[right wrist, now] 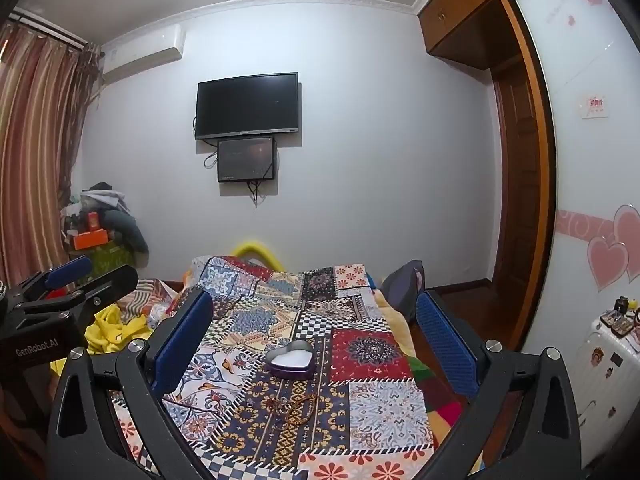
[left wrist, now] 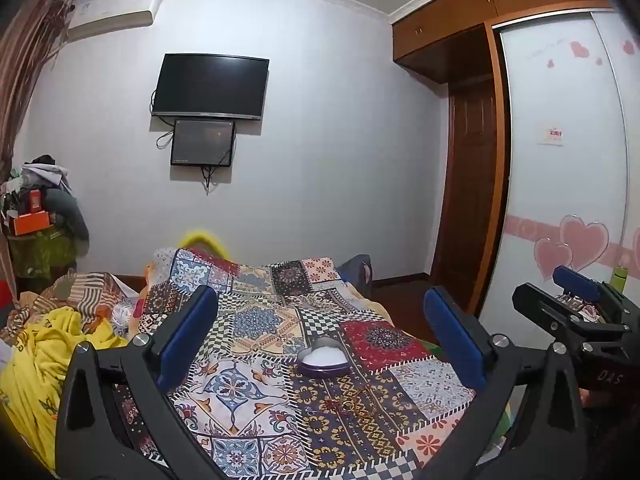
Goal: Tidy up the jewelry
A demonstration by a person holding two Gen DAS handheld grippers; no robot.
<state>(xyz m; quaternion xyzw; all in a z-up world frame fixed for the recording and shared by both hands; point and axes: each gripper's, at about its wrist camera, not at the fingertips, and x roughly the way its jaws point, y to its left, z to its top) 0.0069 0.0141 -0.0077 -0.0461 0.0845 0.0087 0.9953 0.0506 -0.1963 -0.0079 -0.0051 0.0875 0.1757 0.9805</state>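
A purple heart-shaped jewelry box (left wrist: 322, 358) with a white lining stands open on the patchwork bedspread (left wrist: 256, 320); it also shows in the right wrist view (right wrist: 291, 359). Small gold jewelry, a ring and a thin chain (left wrist: 349, 404), lies on the spread just in front of the box, also seen in the right wrist view (right wrist: 289, 404). My left gripper (left wrist: 320, 332) is open and empty, held above the bed short of the box. My right gripper (right wrist: 316, 332) is open and empty too, beside the left one. Each gripper shows at the edge of the other's view.
A yellow garment (left wrist: 44, 356) and striped cloth lie on the bed's left. A white suitcase (right wrist: 608, 372) with small items on top stands at right by the wardrobe (right wrist: 580, 160). A TV (left wrist: 210, 86) hangs on the far wall.
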